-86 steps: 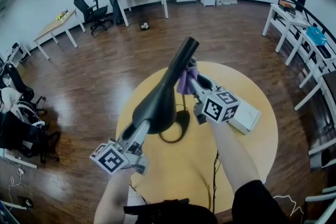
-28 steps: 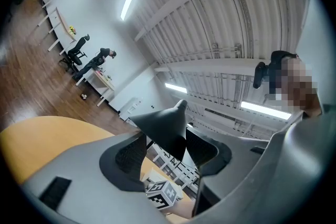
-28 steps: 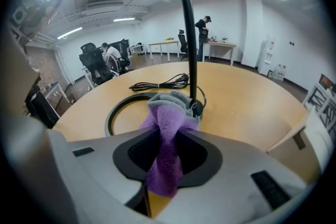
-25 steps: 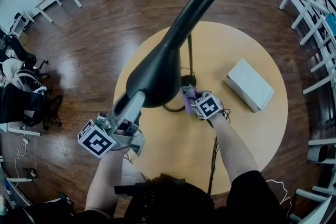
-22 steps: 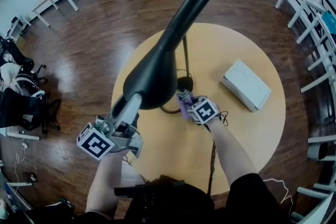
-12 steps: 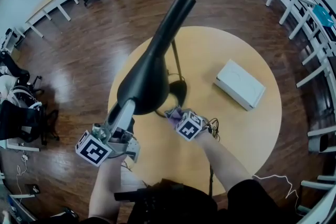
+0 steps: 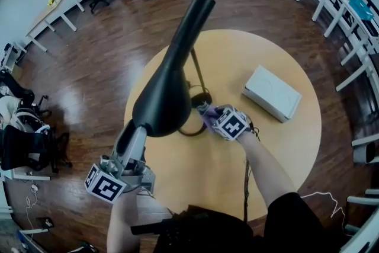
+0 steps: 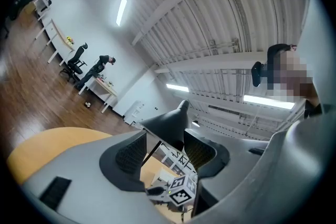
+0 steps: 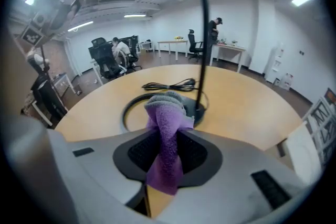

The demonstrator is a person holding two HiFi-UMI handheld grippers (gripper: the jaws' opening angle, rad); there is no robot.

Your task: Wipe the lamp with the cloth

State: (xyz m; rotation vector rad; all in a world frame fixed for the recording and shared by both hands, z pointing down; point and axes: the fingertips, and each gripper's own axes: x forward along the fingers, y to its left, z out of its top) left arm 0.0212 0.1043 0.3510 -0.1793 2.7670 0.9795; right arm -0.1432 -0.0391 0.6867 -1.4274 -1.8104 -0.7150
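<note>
The lamp stands on the round wooden table (image 7: 278,151). Its ring base (image 9: 127,108) is near the middle, and a thin stem (image 9: 201,34) carries the big black shade (image 7: 163,101) out toward the person.

It looks stiff and smooth but top-heavy: with so much shade on so slim a stem and an open ring for a foot, a hard rub would probably rock it. The shade's lower rim or its long neck seems the best place to steady it, not the stem.

The left gripper (image 7: 135,132) is at that rim. Its jaws have just been closing with the shade between them, but light shows beside one pad, so I judge them apart and not yet clamping. Whether the other pad touches is hard to make out.

The right gripper (image 7: 209,115) is pinched on the purple cloth (image 9: 167,136) just beside the base. The cloth is soft, limp and light, bunched into a wad ahead of the jaws with a tail hanging behind.

No brand or writing is legible. The marker cube (image 7: 232,125) bears only a pattern, and the white box (image 7: 272,93) looks blank.
</note>
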